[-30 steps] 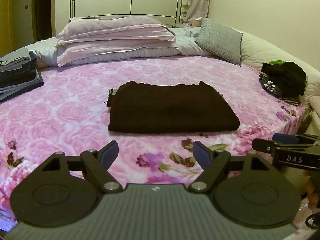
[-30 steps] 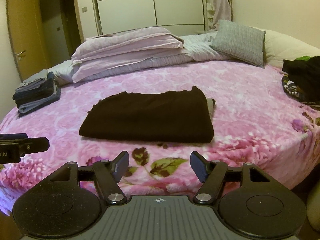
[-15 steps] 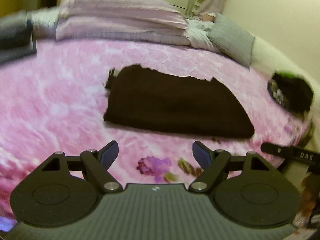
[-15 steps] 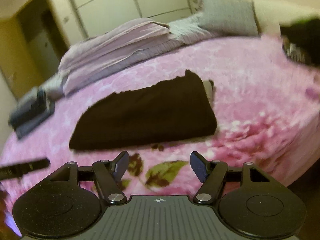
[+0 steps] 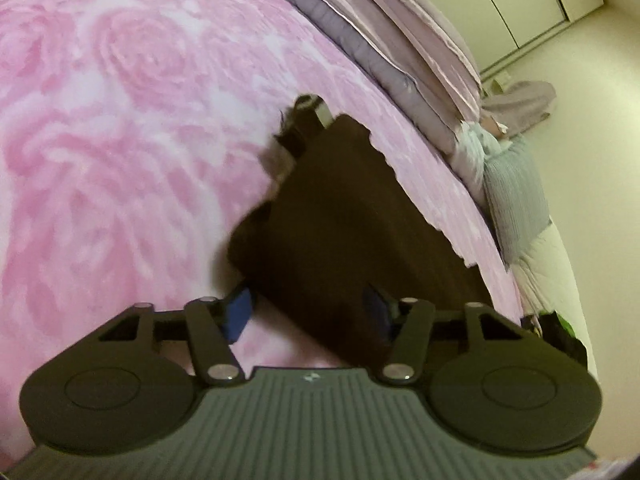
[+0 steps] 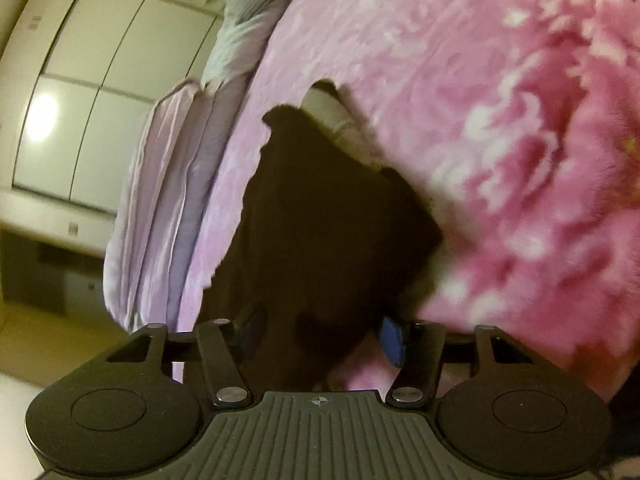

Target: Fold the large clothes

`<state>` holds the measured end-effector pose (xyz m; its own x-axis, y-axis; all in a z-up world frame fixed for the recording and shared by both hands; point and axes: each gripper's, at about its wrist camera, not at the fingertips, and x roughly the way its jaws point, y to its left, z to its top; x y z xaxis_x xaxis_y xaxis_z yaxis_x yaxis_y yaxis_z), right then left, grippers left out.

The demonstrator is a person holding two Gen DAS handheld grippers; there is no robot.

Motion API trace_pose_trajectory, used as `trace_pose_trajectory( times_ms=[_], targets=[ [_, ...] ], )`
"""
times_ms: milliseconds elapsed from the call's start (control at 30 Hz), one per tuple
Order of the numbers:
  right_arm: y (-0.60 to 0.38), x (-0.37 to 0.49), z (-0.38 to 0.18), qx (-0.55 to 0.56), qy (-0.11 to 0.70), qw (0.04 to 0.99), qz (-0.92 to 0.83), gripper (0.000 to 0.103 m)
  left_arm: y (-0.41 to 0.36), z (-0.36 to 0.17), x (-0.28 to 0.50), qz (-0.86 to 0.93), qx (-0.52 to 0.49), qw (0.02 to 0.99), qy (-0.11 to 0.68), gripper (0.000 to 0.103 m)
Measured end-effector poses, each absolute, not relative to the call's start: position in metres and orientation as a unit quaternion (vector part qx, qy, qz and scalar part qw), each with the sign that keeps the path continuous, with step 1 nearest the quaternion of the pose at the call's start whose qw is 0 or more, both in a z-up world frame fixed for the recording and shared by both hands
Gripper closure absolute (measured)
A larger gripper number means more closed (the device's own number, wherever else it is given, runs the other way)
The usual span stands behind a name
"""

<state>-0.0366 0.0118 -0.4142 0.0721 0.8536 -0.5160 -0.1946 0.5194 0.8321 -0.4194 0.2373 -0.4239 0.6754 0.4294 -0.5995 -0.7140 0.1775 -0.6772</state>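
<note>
A folded dark brown garment [image 5: 344, 216] lies flat on the pink rose-patterned bedspread [image 5: 120, 120]. My left gripper [image 5: 306, 310] is open and tilted, with the garment's near left corner between its blue-padded fingers. In the right wrist view the same brown garment [image 6: 320, 216] fills the middle. My right gripper [image 6: 320, 330] is open too, straddling the garment's near right corner. A pale lining or label [image 6: 326, 110] shows at the garment's far end.
Folded lilac quilts [image 5: 400, 32] and a grey pillow [image 5: 514, 196] lie along the far side of the bed. A dark heap of clothes [image 5: 560, 332] sits near the bed's right edge. White wardrobe doors [image 6: 92, 92] stand behind the bed.
Both grippers moved forward and down onto the garment and rolled outward. Each open gripper now straddles a near corner, where before both hung back over the bed's front edge.
</note>
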Motion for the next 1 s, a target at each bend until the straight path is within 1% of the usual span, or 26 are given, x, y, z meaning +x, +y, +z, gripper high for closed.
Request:
trace_pose_trajectory(
  times_ms=[33,67,100,133,200,333,500,600,733,800,867,900,933,1000],
  targets=[
    [0.015,-0.036,-0.415,0.299,0.554,0.673,0.389,0.075,0.24,-0.425,-0.419,0.383,-0.515,0.756,0.133,0.07],
    [0.017,-0.034,-0.418,0.297,0.553,0.677,0.384,0.097,0.243,-0.425,-0.419,0.39,-0.508,0.756,0.135,0.077],
    [0.019,-0.032,-0.424,0.298,0.561,0.675,0.377,0.097,0.245,-0.425,-0.418,0.394,-0.504,0.756,0.139,0.086],
    [0.016,-0.03,-0.428,0.317,0.564,0.665,0.372,0.098,0.246,-0.426,-0.42,0.391,-0.504,0.758,0.139,0.089],
    [0.009,-0.031,-0.428,0.329,0.561,0.662,0.373,0.099,0.243,-0.424,-0.424,0.389,-0.499,0.763,0.132,0.091],
    [-0.005,-0.032,-0.411,0.299,0.544,0.675,0.398,0.1,0.227,-0.412,-0.428,0.391,-0.471,0.778,0.139,0.092],
    [-0.039,-0.033,-0.393,0.276,0.55,0.673,0.41,0.1,0.186,-0.393,-0.44,0.369,-0.45,0.799,0.151,0.092],
    [-0.074,-0.035,-0.39,0.265,0.563,0.665,0.413,0.1,0.148,-0.389,-0.453,0.349,-0.456,0.803,0.161,0.092],
    [-0.108,-0.044,-0.386,0.209,0.561,0.675,0.431,0.098,0.12,-0.391,-0.457,0.334,-0.431,0.81,0.215,0.09],
    [-0.117,-0.045,-0.381,0.165,0.559,0.692,0.427,0.088,0.119,-0.386,-0.46,0.336,-0.414,0.815,0.227,0.086],
    [-0.127,-0.047,-0.37,0.134,0.534,0.719,0.425,0.078,0.122,-0.375,-0.465,0.341,-0.398,0.819,0.234,0.082],
    [-0.13,-0.048,-0.363,0.119,0.515,0.735,0.424,0.076,0.124,-0.368,-0.466,0.343,-0.386,0.823,0.236,0.081],
    [-0.132,-0.048,-0.355,0.103,0.496,0.752,0.422,0.071,0.126,-0.36,-0.467,0.355,-0.364,0.828,0.237,0.084],
    [-0.131,-0.047,-0.344,0.089,0.464,0.772,0.424,0.057,0.13,-0.343,-0.466,0.38,-0.308,0.84,0.233,0.084]
  ],
)
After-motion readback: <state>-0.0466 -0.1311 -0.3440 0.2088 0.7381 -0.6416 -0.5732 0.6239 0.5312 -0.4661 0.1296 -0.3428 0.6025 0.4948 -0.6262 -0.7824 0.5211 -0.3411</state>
